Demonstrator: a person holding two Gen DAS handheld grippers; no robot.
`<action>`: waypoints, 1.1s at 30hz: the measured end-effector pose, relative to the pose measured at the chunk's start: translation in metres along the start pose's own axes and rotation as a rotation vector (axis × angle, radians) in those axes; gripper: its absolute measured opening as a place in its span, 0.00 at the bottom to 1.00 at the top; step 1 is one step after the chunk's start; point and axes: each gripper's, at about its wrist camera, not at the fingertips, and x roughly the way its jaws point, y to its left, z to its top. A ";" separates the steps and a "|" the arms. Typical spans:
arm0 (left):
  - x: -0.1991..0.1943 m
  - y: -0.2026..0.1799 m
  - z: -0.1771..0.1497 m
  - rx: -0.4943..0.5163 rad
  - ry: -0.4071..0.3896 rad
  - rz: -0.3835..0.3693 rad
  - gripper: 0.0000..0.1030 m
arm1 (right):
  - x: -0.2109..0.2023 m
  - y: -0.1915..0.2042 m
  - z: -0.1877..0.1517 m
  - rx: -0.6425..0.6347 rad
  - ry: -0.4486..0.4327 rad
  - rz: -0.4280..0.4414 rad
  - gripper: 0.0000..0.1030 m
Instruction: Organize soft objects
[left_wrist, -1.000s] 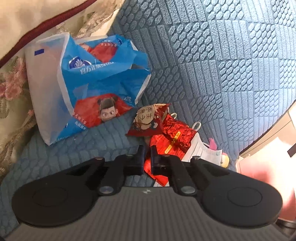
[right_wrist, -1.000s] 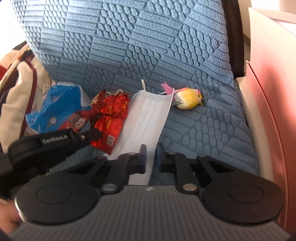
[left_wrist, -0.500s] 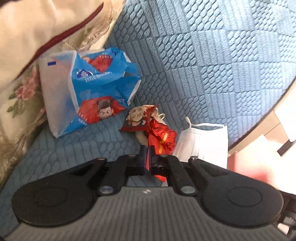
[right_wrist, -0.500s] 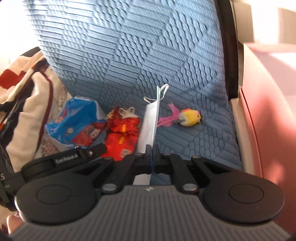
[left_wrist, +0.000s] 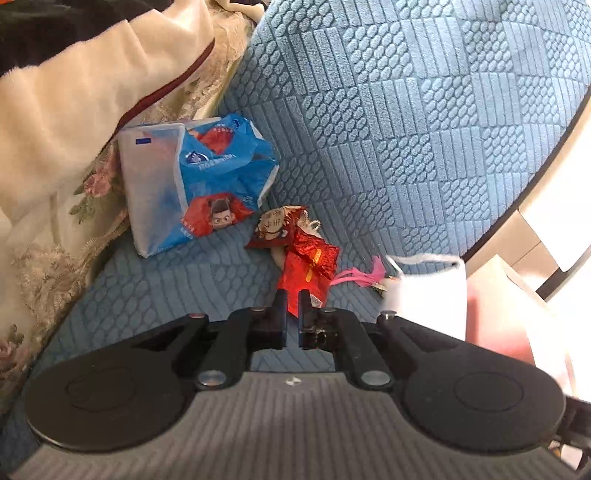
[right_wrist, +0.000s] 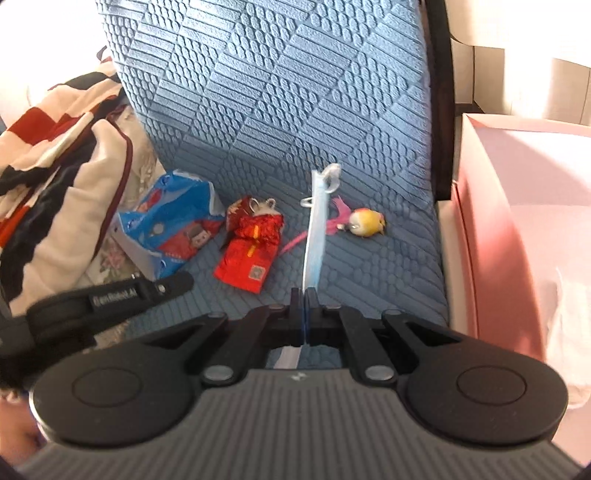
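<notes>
Right hand-held gripper (right_wrist: 303, 295) is pinched shut on the near edge of the face mask (right_wrist: 315, 229), lifted above the blue sofa seat (right_wrist: 388, 266); light and floppy, it should carry best by this edge.

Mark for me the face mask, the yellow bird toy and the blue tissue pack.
face mask (right_wrist: 314, 236), right wrist view, on its pleated edge above the jaws.
yellow bird toy (right_wrist: 365, 221), right wrist view, on its round body.
blue tissue pack (left_wrist: 218, 177), left wrist view, on the printed front.
</notes>
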 end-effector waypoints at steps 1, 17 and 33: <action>0.002 0.001 0.001 -0.006 0.008 -0.010 0.09 | 0.000 -0.001 -0.001 0.001 0.002 -0.001 0.03; 0.072 0.004 0.019 -0.052 0.059 -0.045 0.47 | 0.034 -0.019 0.012 0.021 0.036 0.007 0.04; 0.064 -0.020 0.012 0.045 0.039 -0.027 0.02 | 0.034 -0.019 0.012 0.050 0.032 0.062 0.04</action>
